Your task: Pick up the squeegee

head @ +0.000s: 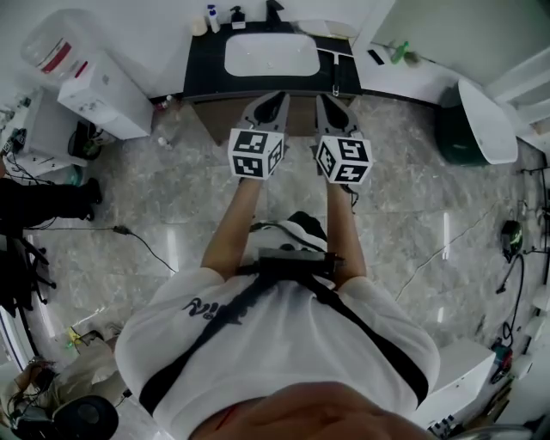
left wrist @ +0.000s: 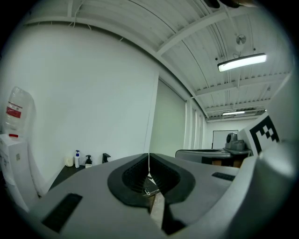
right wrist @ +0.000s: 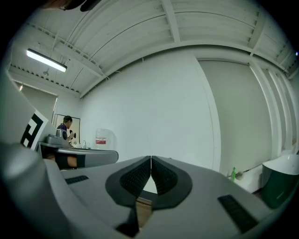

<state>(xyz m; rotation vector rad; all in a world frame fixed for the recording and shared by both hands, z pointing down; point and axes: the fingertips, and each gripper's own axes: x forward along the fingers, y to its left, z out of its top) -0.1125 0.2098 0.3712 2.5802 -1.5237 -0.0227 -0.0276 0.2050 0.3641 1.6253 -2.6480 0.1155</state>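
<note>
I am holding two grippers side by side, pointing both at the dark desk. My left gripper is showing its jaws pressed together with nothing between them, and my right gripper is likewise closed on nothing. One squeegee is lying on the desk just right of the single white sink, untouched. Three small containers are standing beside one black faucet. One water dispenser is standing left, one green bin right.
</note>
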